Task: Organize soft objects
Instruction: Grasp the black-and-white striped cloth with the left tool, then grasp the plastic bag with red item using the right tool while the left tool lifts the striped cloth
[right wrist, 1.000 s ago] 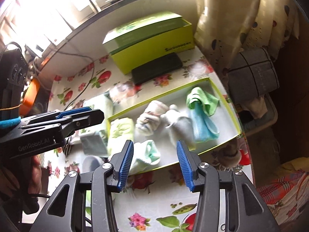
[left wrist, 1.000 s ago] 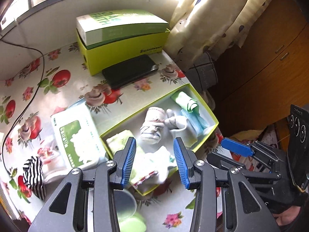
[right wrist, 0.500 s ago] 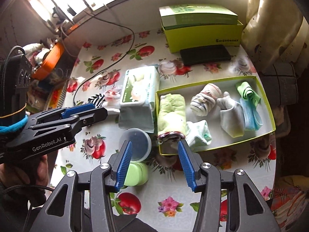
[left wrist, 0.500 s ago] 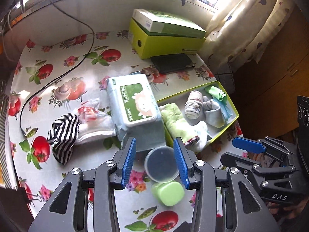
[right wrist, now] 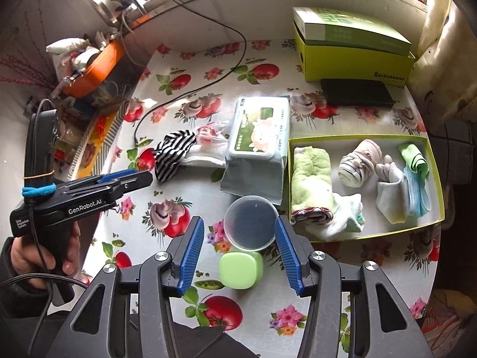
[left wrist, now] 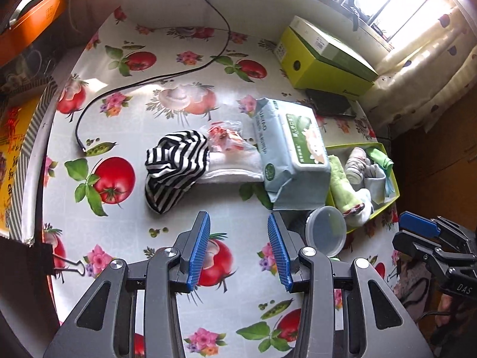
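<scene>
— Striped cloth point(left wrist: 176, 167), what does it look like?
— Black and white bands, crumpled into a loose heap on the flowered tablecloth point(left wrist: 128, 238). One edge overlaps a folded white towel point(left wrist: 232, 167), and a crinkled clear packet point(left wrist: 226, 137) with red print sits on that towel.

— Where is it from the left gripper point(left wrist: 238, 253)?
— Ahead of the blue pads and a little to the left, well apart from them. The jaws stand moderately apart with only tablecloth between them; nothing is held.

— And from the right gripper point(right wrist: 238, 253)?
— Far ahead and off to the left, beyond a wipes pack point(right wrist: 259, 137). That gripper's jaws also stand partly apart and grip nothing; a clear round tub point(right wrist: 250, 223) and a green case point(right wrist: 241, 271) lie on the table between the pads, not pressed.

— Which way does the cloth run?
— In the left wrist view its long axis runs from near left to far right, with a narrower tail pointing back toward the gripper.

— The other soft things?
— A green towel point(right wrist: 311, 179), rolled socks point(right wrist: 360, 164) and a blue face mask point(right wrist: 417, 191) lie in the yellow-green tray point(right wrist: 357, 140), ahead and right of the right gripper.
</scene>
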A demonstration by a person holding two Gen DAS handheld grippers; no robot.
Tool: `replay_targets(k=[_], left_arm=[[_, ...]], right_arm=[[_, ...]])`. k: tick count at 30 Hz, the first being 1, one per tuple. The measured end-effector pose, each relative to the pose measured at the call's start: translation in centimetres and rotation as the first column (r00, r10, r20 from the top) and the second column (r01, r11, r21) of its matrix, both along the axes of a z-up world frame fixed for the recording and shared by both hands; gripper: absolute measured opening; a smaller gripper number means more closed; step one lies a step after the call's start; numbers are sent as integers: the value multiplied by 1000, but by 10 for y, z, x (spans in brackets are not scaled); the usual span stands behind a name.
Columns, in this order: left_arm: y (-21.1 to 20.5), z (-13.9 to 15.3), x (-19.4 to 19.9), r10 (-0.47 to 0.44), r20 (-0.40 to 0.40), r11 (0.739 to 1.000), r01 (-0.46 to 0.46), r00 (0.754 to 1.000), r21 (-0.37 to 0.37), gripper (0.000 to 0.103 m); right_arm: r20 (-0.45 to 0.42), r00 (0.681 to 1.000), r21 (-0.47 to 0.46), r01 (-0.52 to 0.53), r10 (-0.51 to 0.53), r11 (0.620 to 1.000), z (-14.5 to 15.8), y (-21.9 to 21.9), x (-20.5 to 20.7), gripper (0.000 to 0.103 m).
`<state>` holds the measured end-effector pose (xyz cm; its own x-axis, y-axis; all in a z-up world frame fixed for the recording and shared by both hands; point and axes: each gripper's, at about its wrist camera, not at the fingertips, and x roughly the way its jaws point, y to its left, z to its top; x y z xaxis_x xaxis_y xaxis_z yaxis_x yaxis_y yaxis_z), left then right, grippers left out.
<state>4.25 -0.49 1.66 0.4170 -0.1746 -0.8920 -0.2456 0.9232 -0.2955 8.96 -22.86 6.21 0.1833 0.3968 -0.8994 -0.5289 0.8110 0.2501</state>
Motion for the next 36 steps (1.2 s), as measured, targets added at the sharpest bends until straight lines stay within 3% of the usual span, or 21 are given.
replay_targets(k=[9,16,27,31,36], left_arm=[[43,-17,-5,79,-15,997,-79,997,-20,42],[76,-38,16,121,-33,992,-122,992,-42,42],[77,-80,62,106,-75,992,-111,991,-59,46],[76,-94,66,102,-103,994,-106,989,-30,46],[87,-102,59,128,-91,987,-136,988,-80,45]], right_arm=[[-14,999,-21,-44,43,999,-4,25,-3,49],[-18,999,-50,-50,49,997,-6,30,-5,49],[-30,999,-97,-25,22,995,-8,26,-8,49],[-27,999,-102,-28,25,994,-7,30,-8,49],[-26,999,-112,-46,43,993,-8,42,-7,49]])
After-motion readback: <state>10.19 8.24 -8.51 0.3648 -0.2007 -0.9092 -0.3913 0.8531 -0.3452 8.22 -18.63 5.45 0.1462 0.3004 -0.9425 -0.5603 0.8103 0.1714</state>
